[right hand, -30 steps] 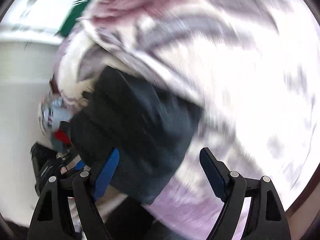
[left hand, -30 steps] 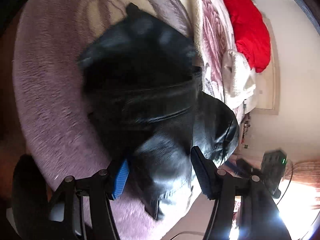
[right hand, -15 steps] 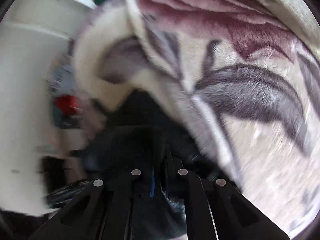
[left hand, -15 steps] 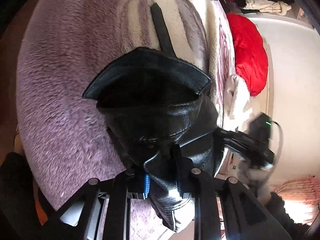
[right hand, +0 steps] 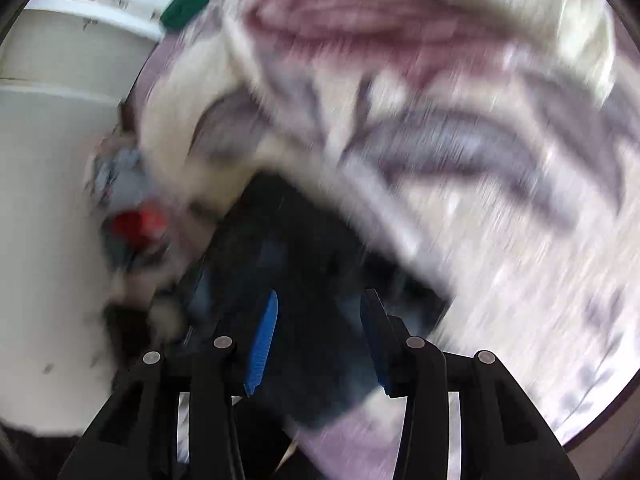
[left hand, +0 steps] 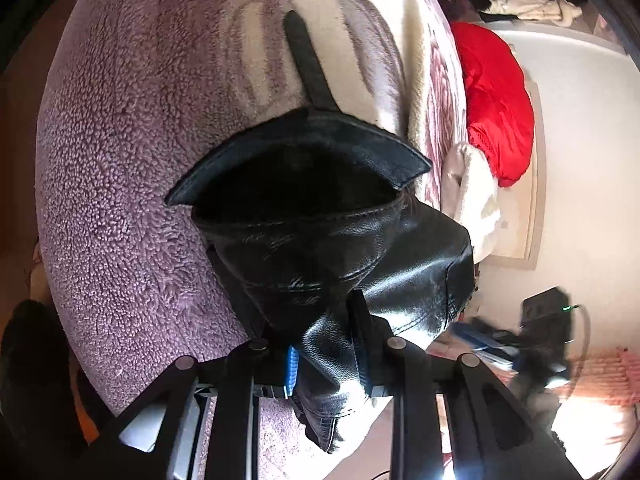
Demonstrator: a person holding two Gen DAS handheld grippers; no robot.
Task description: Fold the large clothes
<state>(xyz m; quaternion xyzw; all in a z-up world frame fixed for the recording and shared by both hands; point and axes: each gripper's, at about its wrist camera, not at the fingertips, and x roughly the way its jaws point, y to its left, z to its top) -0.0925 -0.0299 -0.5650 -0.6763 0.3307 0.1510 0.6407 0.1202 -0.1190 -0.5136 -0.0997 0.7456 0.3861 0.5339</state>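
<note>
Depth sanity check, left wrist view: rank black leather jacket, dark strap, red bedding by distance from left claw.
1. Black leather jacket: pinched in the left claw.
2. Dark strap: beyond the jacket, on the blanket.
3. Red bedding: farthest, upper right.

The left gripper (left hand: 326,340) sits at six o'clock in the left wrist view, its two fingers pinched on a fold of a black leather jacket (left hand: 340,248). A blue pad (left hand: 293,372) shows on the inner face of the left finger. The jacket lies bunched on a fuzzy purple and cream blanket (left hand: 132,184), with its collar (left hand: 304,140) fanned open toward twelve o'clock. A narrow black strap (left hand: 306,64) runs out from the collar toward twelve o'clock across the blanket. At two o'clock lies a red cloth bundle (left hand: 496,100), with a cream cloth (left hand: 472,196) just below it, at three o'clock from the jacket. At four o'clock a dark device shows a green light (left hand: 566,307).
</note>
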